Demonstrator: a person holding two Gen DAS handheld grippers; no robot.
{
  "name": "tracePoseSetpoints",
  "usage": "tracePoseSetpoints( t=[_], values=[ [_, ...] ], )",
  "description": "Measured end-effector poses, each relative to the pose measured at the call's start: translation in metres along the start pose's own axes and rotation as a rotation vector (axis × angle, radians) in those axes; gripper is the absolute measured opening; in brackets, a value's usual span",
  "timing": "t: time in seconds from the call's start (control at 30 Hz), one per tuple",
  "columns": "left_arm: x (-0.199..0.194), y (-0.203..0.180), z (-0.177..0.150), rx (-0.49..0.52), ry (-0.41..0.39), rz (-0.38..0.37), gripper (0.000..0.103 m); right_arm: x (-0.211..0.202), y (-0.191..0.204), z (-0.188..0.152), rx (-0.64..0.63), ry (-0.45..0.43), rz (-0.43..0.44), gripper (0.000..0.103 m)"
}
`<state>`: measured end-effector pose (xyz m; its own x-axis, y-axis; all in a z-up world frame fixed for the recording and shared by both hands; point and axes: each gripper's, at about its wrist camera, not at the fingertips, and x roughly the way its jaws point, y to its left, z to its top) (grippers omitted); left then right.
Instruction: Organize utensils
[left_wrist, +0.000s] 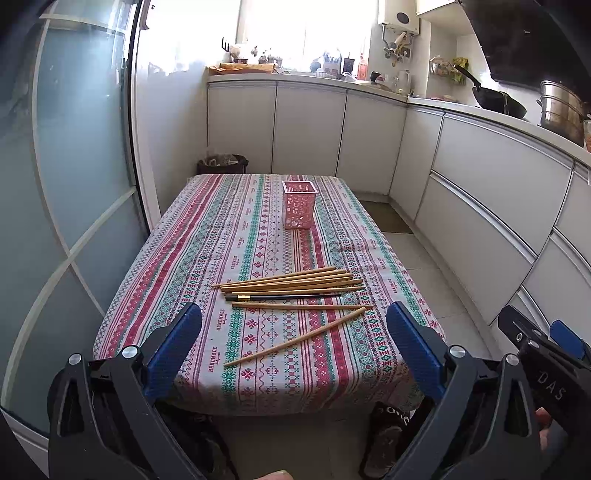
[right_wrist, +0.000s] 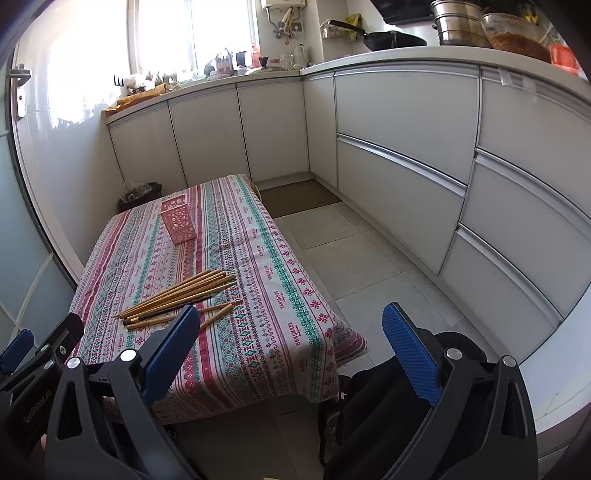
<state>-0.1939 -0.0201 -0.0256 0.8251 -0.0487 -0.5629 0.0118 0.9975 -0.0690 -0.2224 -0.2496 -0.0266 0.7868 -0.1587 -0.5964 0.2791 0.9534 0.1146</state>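
Several wooden chopsticks (left_wrist: 291, 282) and one dark chopstick (left_wrist: 284, 296) lie in a loose bundle on the patterned tablecloth (left_wrist: 207, 258). One chopstick (left_wrist: 299, 338) lies apart, slanted, nearest me. A pink perforated holder (left_wrist: 298, 204) stands upright farther back on the table. My left gripper (left_wrist: 294, 328) is open and empty, above the table's near edge. My right gripper (right_wrist: 291, 332) is open and empty, over the table's near right corner, with the chopsticks (right_wrist: 177, 295) and the holder (right_wrist: 178, 221) to its left.
White kitchen cabinets (left_wrist: 491, 192) run along the right and back. A dark bin (left_wrist: 222, 163) stands behind the table. A glass sliding door (left_wrist: 74, 166) is at the left. Tiled floor (right_wrist: 351, 258) lies right of the table. A wok (left_wrist: 498, 99) and steel pots (left_wrist: 561, 107) sit on the counter.
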Motion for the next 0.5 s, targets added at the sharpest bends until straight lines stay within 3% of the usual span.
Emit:
tracePoseSetpoints(
  t=[0.5],
  values=[
    [0.0009,-0.0010,0.0003,0.001,0.007,0.010,0.096,-0.0001,-0.0005,0.0006,0.008,0.004,0.010,0.096]
  ],
)
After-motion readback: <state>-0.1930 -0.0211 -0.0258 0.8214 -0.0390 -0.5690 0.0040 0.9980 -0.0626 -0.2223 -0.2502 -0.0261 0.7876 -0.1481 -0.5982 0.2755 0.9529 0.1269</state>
